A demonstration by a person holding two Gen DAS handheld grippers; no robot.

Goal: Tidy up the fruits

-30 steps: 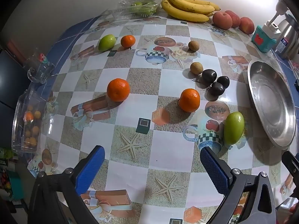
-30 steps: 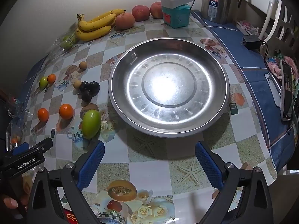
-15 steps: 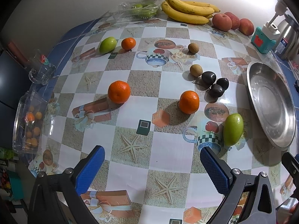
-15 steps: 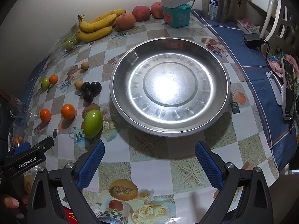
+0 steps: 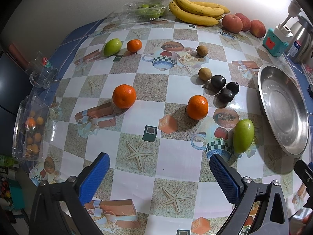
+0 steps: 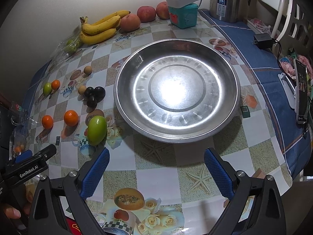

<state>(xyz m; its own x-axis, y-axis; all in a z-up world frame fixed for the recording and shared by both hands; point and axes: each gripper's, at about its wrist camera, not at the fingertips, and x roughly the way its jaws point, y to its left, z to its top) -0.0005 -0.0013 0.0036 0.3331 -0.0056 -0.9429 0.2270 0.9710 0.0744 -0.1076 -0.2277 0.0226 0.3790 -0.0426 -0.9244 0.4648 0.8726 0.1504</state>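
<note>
Left wrist: left gripper (image 5: 159, 173) spread, hovering.

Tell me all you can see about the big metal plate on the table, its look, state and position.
The metal plate is round, wide and shallow, of shiny silver metal with a raised rim and a ring of small dents around its flat centre. It holds nothing and lies flat on the patterned tablecloth. A green fruit lies near its left edge, apparently not touching.
</note>
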